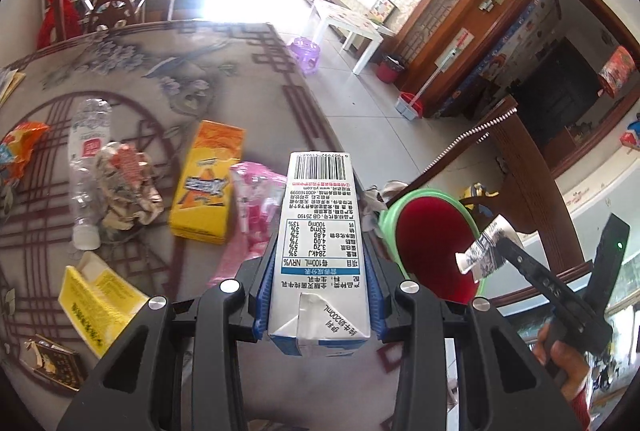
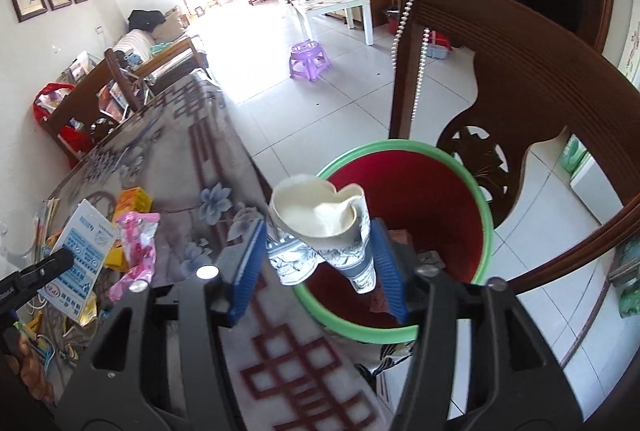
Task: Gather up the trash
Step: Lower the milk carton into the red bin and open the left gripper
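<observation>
The right claw point(image 2: 316, 263) pinches a crushed paper cup point(image 2: 320, 219), light and soft, over the bin point(image 2: 404, 331) just ahead, while the left claw point(image 1: 320, 263) clamps a stiff, light milk carton point(image 1: 320, 231) by its flat sides above the tabletop point(image 1: 160, 71).

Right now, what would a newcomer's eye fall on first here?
The white milk carton clamped upright in the left gripper fills that view. The right gripper holds a crushed paper cup over the green-rimmed red bin beside the table, where other trash lies.
</observation>
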Demonstrator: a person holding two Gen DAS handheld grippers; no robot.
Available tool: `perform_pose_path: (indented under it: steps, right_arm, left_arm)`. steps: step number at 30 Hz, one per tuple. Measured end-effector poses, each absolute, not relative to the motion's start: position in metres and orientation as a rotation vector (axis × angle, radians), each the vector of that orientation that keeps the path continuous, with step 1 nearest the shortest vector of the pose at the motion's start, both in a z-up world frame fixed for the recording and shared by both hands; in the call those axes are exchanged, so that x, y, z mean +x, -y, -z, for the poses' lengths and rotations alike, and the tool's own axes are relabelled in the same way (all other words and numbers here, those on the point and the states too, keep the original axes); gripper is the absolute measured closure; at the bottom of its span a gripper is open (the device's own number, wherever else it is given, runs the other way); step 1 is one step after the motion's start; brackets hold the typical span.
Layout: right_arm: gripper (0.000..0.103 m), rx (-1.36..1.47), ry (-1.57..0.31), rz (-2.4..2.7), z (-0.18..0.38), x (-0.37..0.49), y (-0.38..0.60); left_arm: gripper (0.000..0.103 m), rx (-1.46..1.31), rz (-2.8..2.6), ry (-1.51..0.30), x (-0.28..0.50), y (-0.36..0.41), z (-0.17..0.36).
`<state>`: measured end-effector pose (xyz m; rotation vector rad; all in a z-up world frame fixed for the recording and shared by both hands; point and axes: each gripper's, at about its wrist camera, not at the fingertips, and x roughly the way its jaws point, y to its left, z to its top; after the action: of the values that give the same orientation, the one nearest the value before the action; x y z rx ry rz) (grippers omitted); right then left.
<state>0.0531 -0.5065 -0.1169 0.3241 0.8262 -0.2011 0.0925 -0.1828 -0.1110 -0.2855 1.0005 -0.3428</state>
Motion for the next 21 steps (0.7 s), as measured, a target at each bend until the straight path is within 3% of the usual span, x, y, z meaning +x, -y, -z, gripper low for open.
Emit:
perform_pose_path:
  steps: [21]
  right_arm:
    - [0.029,0.439,-0.789,0.391,0.121,-0.015,0.602]
  left_arm:
    - [0.068,-0.080,0.737,-1.074,0.125,0.388,0.133]
